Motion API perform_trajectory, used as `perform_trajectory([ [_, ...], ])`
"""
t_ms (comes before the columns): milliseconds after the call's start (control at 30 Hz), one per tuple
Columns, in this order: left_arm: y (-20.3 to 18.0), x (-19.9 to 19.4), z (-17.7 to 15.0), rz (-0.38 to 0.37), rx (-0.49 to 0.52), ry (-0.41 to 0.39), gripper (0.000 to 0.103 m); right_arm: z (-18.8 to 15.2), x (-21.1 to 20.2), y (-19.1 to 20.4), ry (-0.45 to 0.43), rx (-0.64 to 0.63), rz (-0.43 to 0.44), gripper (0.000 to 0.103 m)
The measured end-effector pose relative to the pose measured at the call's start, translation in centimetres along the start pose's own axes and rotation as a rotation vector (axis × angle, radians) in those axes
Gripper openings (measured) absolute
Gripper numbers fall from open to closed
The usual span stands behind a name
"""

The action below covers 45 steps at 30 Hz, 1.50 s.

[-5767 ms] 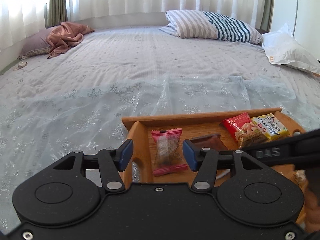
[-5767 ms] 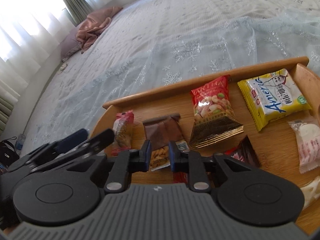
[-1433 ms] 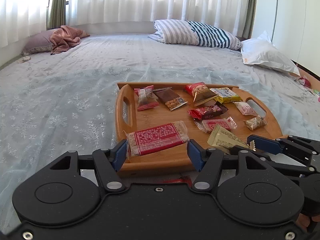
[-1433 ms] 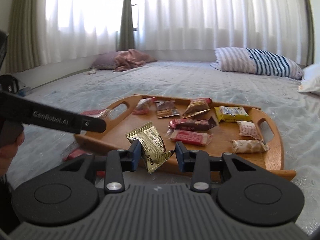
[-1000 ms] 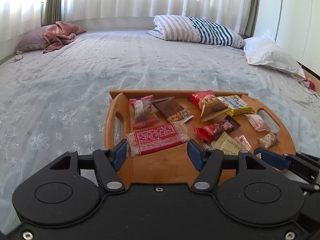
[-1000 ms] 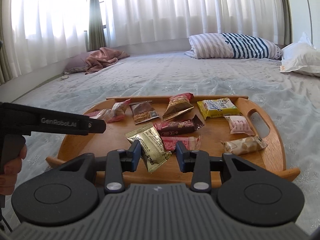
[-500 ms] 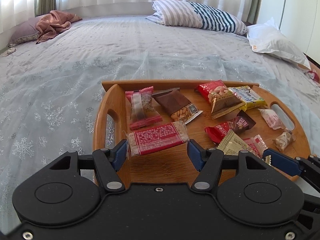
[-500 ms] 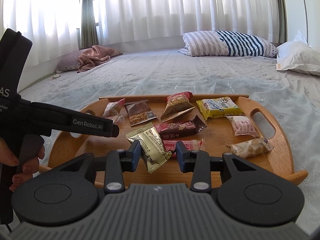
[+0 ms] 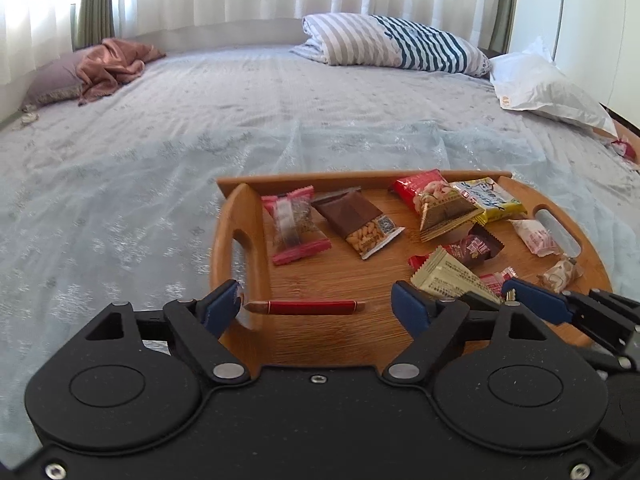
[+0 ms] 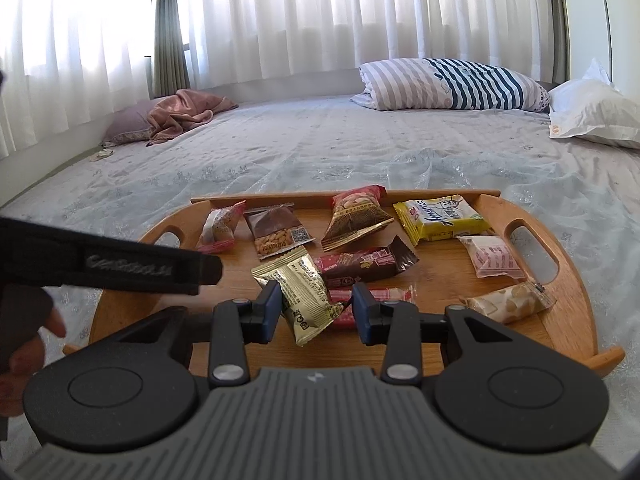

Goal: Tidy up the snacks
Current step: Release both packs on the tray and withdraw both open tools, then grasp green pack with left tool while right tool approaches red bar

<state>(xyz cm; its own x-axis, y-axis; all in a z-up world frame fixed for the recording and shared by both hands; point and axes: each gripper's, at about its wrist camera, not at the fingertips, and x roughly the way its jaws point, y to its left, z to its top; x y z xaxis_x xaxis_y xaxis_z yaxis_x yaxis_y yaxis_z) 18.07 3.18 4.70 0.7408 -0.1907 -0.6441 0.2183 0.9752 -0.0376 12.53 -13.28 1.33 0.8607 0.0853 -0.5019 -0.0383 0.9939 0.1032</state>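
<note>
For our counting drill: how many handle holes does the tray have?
2: a left hole and a right hole, one in each end of the tray. None looks hidden.

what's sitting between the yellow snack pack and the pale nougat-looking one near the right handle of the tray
A pink-and-white wrapped snack lies between the yellow pack and the pale snack, clearest in the right wrist view.
</note>
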Motion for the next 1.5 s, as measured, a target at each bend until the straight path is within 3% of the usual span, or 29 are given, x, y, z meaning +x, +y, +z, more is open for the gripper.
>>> perform_trajectory([
  [200,1.4,-1.1,-0.1,-0.031,-0.027,-0.015,0.086,0.5,1.3,1.1,-0.006,-0.001,-0.013,0.044],
  [267,1.6,-1.0,-0.2,-0.018,-0.043,-0.009,0.081,0.5,1.5,1.1,-0.001,0.006,-0.016,0.044],
  [600,3.1,-5.0,-1.0,0.002,-0.046,-0.072,0.081,1.3,3.4,2.1,0.023,0.021,0.007,0.045],
  [667,3.4,-5.6,-1.6,0.008,-0.045,-0.072,0.081,1.5,3.8,2.2,0.03,0.03,0.015,0.047],
  [767,3.6,-6.4,-2.3,0.009,-0.045,-0.065,0.081,1.5,3.9,1.9,0.025,0.056,0.036,0.062],
  [1333,2.1,-10.5,-8.7,-0.056,-0.071,0.025,0.082,-1.4,-3.4,-0.4,0.006,-0.054,0.173,0.077],
  [1500,0.8,-11.5,-10.2,-0.091,-0.066,0.06,0.082,-2.1,-4.4,-1.3,0.022,-0.056,0.171,0.077],
])
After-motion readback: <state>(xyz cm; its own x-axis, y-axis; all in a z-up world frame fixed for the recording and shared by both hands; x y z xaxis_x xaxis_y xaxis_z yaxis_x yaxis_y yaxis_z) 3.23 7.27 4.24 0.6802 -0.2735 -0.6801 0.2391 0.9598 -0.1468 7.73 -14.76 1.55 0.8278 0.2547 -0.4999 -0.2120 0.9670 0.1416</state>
